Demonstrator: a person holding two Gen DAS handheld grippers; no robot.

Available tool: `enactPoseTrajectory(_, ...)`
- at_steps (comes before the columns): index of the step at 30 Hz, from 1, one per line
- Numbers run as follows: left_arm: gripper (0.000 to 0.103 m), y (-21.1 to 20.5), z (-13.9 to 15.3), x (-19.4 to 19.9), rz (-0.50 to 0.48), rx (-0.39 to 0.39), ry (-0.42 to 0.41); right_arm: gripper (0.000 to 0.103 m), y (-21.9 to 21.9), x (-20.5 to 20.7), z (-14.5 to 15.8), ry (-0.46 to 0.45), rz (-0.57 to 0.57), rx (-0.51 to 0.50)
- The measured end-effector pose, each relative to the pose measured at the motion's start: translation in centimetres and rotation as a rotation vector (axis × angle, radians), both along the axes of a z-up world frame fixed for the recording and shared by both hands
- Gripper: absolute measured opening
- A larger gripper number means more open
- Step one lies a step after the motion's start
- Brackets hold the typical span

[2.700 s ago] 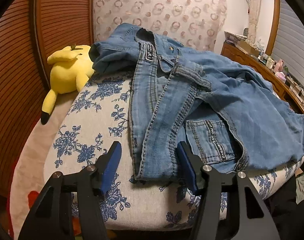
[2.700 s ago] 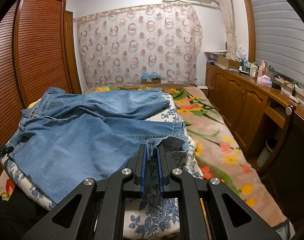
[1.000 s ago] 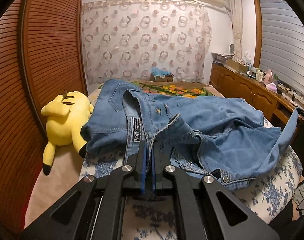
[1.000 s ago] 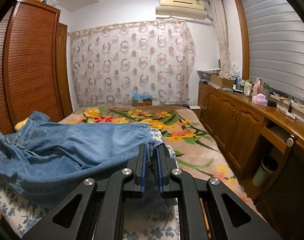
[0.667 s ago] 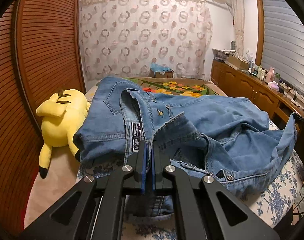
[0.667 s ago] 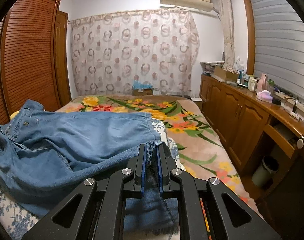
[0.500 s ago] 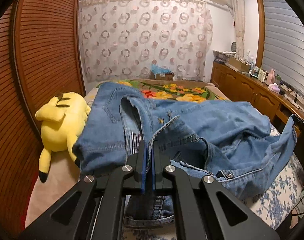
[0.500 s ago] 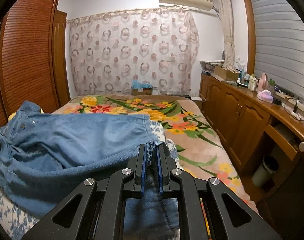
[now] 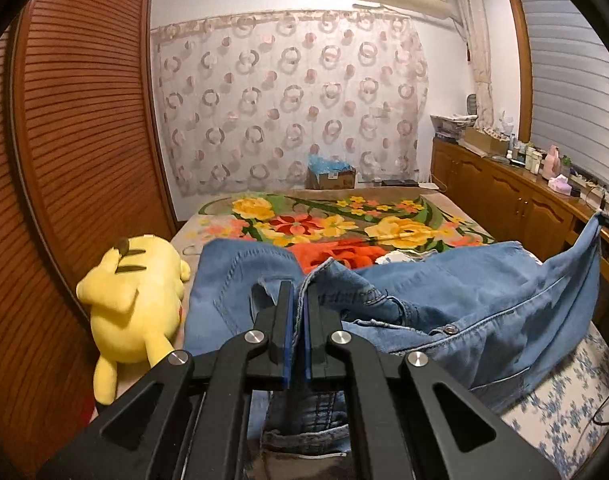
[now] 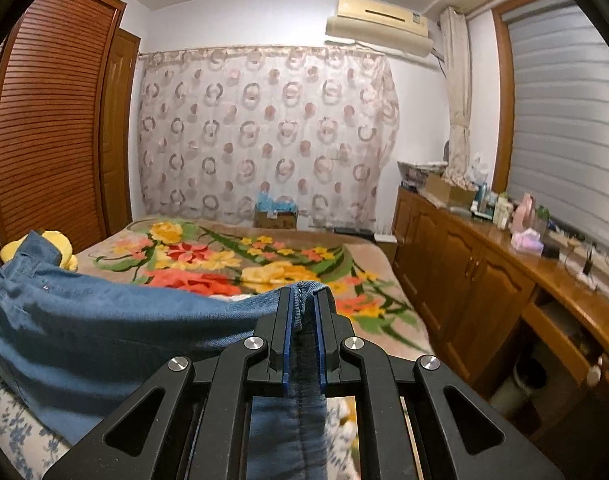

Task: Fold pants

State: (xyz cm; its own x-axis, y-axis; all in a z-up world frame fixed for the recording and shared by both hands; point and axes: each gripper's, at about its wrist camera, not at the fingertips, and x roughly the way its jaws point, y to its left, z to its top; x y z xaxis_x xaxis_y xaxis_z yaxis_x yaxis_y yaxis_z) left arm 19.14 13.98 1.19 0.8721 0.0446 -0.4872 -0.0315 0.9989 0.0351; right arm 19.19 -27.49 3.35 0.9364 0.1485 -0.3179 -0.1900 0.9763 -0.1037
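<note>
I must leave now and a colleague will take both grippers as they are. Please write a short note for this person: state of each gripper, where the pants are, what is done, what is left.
Left gripper: shut on the jeans at the waist end, beside the yellow plush toy.
Right gripper: shut on the hem of a leg.
Jeans: lifted at both ends, the middle sagging over the blue-flowered cover at the near end of the bed.
Done: both ends gripped and raised.
Left: probably carry the held edge across, lay it flat, then fold again. No finished fold shows yet.
</note>
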Motion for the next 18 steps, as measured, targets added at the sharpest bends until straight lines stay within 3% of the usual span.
enactPoseTrajectory(4,0.005,0.1,-0.5,3.0,-0.001,0.014,0.025,0.009,1.0,2.3,-2.2,0.012,0.006,-0.017)
enactPoseTrajectory(9,0.006,0.4,-3.0,5.5,-0.001,-0.017,0.114,0.009,2.5,5.2,-5.1,0.077,0.021,-0.057)
enactPoseTrajectory(12,0.017,1.0,-4.0,5.6,0.012,-0.030,0.146,0.009,3.2,7.0,-6.4,0.126,0.019,-0.071)
enactPoseTrajectory(13,0.024,1.1,-4.0,5.5,0.014,-0.034,0.152,0.009,3.4,7.5,-6.7,0.141,0.016,-0.075)
enactPoseTrajectory(15,0.048,1.3,-3.9,5.0,0.014,-0.048,0.155,0.009,3.7,8.5,-7.1,0.164,0.011,-0.085)
enactPoseTrajectory(18,0.055,1.5,-3.4,3.9,0.003,-0.079,0.132,0.009,4.2,9.5,-6.8,0.177,0.009,-0.100)
